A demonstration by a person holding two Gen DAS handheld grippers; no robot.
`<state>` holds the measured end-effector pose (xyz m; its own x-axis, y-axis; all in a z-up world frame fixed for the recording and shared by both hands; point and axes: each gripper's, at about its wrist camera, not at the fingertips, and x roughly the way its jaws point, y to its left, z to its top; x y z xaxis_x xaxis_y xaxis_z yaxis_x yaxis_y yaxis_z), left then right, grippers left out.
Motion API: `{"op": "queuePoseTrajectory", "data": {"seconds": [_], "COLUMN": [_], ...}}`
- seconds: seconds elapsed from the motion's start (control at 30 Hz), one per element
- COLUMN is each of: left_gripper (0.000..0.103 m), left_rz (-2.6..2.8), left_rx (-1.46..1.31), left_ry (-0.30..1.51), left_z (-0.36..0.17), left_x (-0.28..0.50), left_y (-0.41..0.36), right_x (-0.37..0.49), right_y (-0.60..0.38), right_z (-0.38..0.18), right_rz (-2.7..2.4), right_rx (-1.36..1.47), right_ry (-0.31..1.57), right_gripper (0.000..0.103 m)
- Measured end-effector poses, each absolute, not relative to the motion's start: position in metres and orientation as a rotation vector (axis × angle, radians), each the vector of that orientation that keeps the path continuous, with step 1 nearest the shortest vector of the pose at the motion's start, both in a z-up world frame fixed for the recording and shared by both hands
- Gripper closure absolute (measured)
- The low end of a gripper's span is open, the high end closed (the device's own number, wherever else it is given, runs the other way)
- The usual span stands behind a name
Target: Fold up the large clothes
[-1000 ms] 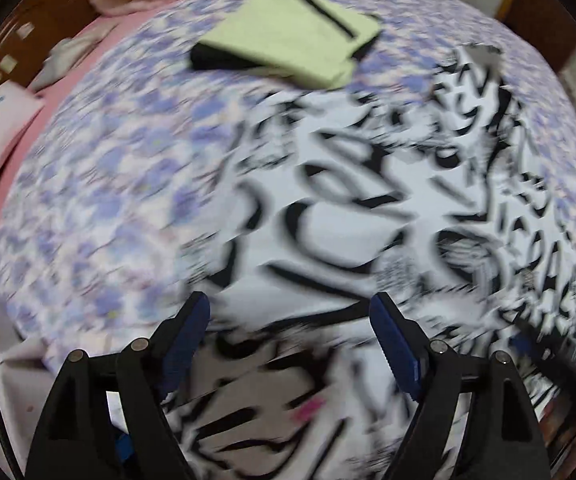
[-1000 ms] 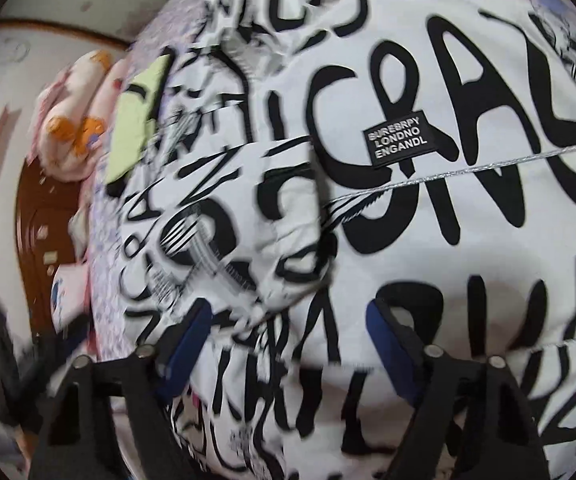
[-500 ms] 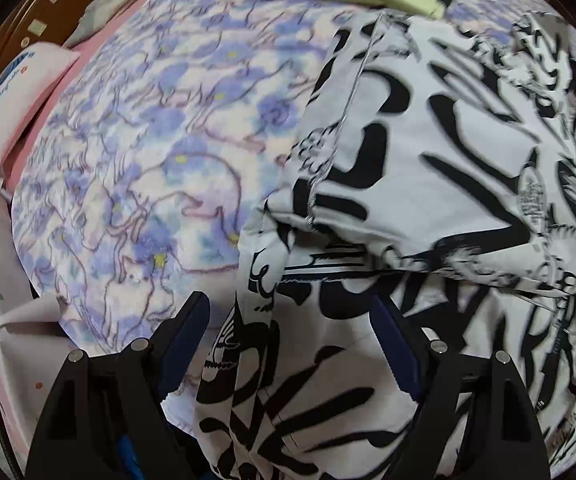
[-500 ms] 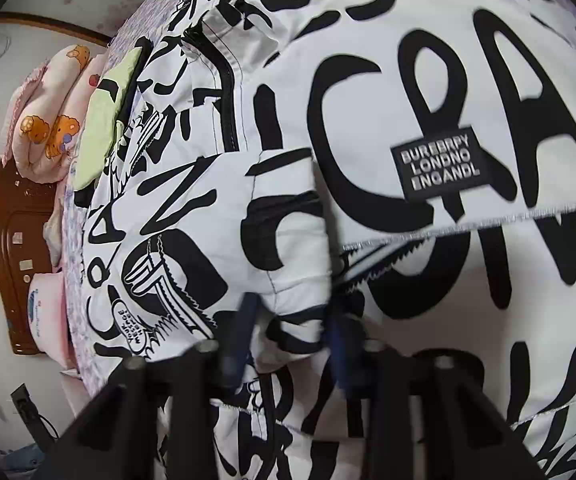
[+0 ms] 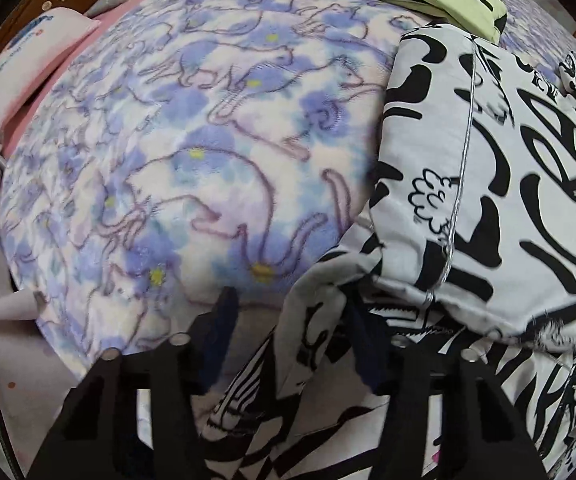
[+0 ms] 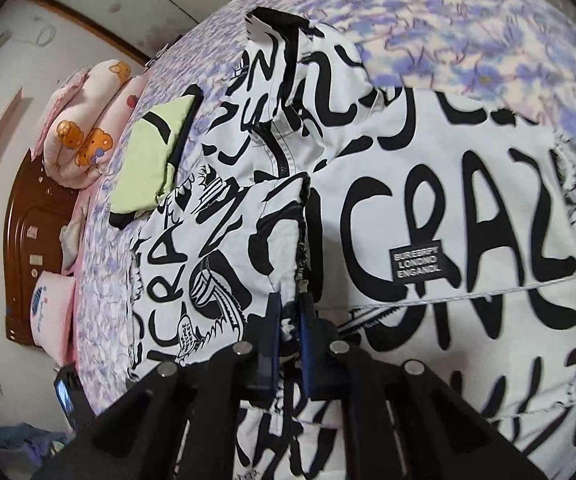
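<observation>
On the bed's floral blanket the black-and-white jacket lies partly folded, the right tongs having just closed to pinch its edge, the left tongs closing around a hanging fold, pads not yet visibly pressing.

Black patch on white printed jacket: "BUREBRPY LONDNO ENGANDL". Large black letters "CRAZ" across jacket.
</observation>
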<state>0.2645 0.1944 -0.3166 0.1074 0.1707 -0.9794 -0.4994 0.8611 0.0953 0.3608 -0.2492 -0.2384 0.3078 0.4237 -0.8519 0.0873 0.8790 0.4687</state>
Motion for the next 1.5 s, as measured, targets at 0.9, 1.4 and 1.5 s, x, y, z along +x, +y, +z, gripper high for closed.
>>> {"op": "queuePoseTrajectory", "data": {"seconds": [0.9,1.4,1.5], "left_gripper": [0.082,0.066,0.06], "left_rz": [0.426,0.379,0.363], "left_rx": [-0.317,-0.274,-0.225], "left_ry": [1.385,1.39,1.389], "left_z": [-0.332,-0.321,-0.308], "left_x": [0.289,0.291,0.287], "left_y": [0.187,0.175,0.165], "right_x": [0.357,0.371,0.364], "right_y": [-0.264,-0.261,-0.259], "right_z": [-0.291,-0.313,-0.295], "right_rz": [0.004,-0.028,-0.007], "right_rx": [0.304,0.261,0.249], "right_ry": [1.278,1.321,1.286], "right_gripper": [0.096,0.085,0.083]}}
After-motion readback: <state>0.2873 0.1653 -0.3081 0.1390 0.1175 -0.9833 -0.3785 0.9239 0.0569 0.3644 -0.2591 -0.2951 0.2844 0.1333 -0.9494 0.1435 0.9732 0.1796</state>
